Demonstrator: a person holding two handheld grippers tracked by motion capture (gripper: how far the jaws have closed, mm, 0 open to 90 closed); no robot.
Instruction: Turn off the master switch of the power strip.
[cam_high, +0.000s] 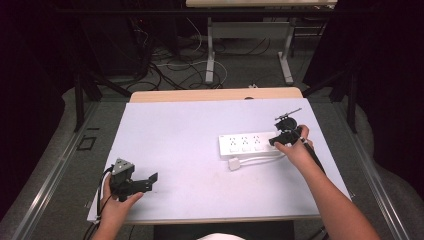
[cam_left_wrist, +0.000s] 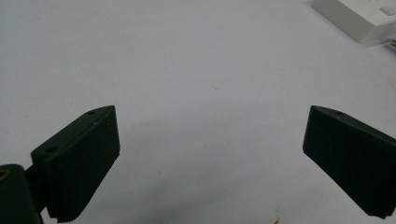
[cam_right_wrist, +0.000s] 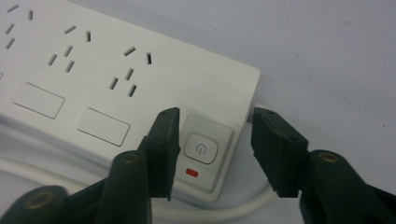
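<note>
The white table stands in a dark room, cables on the floor behind it. The white power strip lies toward its right side, its cord looped just in front and ending in a plug. My right gripper sits at the strip's right end, jaws apart either side of the power button, with a red indicator below it; whether they touch the casing I cannot tell. My right forearm angles in from the near right corner. My left gripper rests well left of the strip, near the table's front edge, jaws wide apart over bare surface. Open tabletop lies between the two.
</note>
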